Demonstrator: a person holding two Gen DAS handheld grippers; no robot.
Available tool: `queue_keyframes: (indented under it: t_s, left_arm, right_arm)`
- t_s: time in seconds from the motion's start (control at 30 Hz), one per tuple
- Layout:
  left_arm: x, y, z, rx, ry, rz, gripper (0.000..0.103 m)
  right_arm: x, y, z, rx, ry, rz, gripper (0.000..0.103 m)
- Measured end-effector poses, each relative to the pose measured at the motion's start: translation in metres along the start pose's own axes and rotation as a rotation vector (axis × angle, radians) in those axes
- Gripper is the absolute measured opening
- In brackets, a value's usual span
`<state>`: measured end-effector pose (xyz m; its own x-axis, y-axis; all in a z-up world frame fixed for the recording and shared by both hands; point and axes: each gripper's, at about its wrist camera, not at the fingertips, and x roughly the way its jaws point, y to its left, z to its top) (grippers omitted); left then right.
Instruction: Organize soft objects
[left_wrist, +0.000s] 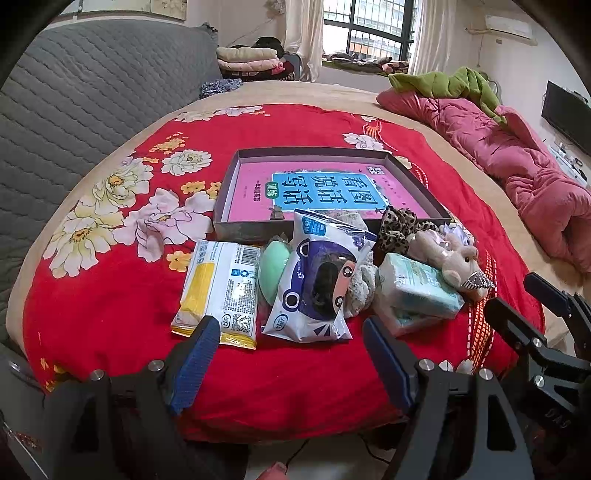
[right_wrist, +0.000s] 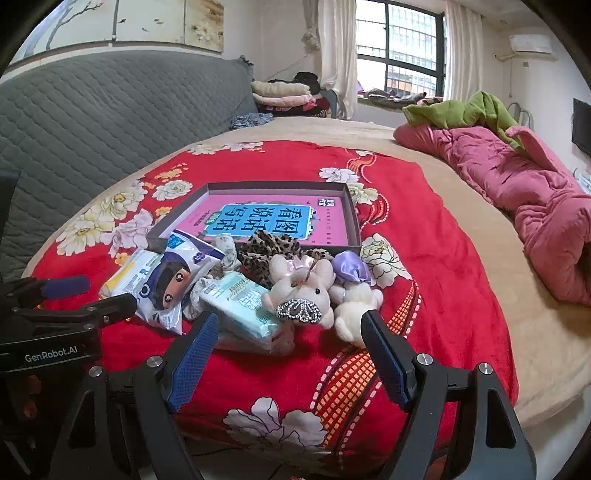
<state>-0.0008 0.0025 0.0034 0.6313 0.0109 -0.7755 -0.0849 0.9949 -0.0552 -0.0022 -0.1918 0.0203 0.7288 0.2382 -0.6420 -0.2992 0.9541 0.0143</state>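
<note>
A shallow grey box (left_wrist: 328, 192) with a pink and blue printed sheet lying flat in its bottom sits on the red flowered blanket (left_wrist: 110, 295) that covers the bed, and everything else is placed around it. Along the box's near wall, on the blanket, lies a loose heap of soft things. At the heap's left end is a flat yellow and white packet (left_wrist: 218, 291), and just beside it a pale green rounded pad (left_wrist: 273, 271). Leaning over that pad and up against the box's near wall is a white and blue cartoon-printed pouch (left_wrist: 317, 284). Next along comes a pale blue tissue pack (left_wrist: 417, 291) with a cream plush bunny (left_wrist: 458, 262) resting against it, a sparkly bow at the bunny's front. A leopard-print fabric piece (left_wrist: 399, 225) touches the box's near right corner, and a lilac satin bow (right_wrist: 351, 267) lies just beside the bunny. Well beyond the box's right side, a crumpled pink quilt (right_wrist: 535, 199) with a green garment (right_wrist: 461, 110) on it runs along the bed. Nearer than the heap, the left gripper (left_wrist: 288, 332) hovers with its blue-padded jaws spread wide and holding nothing, its left finger overlapping the yellow packet's corner. The right gripper (right_wrist: 290, 325) is likewise wide apart and empty, framing the tissue pack and bunny.
</note>
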Motion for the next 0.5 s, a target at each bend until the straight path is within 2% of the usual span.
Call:
queue_keyframes:
  t_s: [0.5]
  left_arm:
    - [-0.0004,-0.0012,-0.001,0.001,0.005,0.002,0.079]
  right_arm:
    - [-0.0028,-0.0012,0.0021,0.01,-0.01,-0.004,0.08]
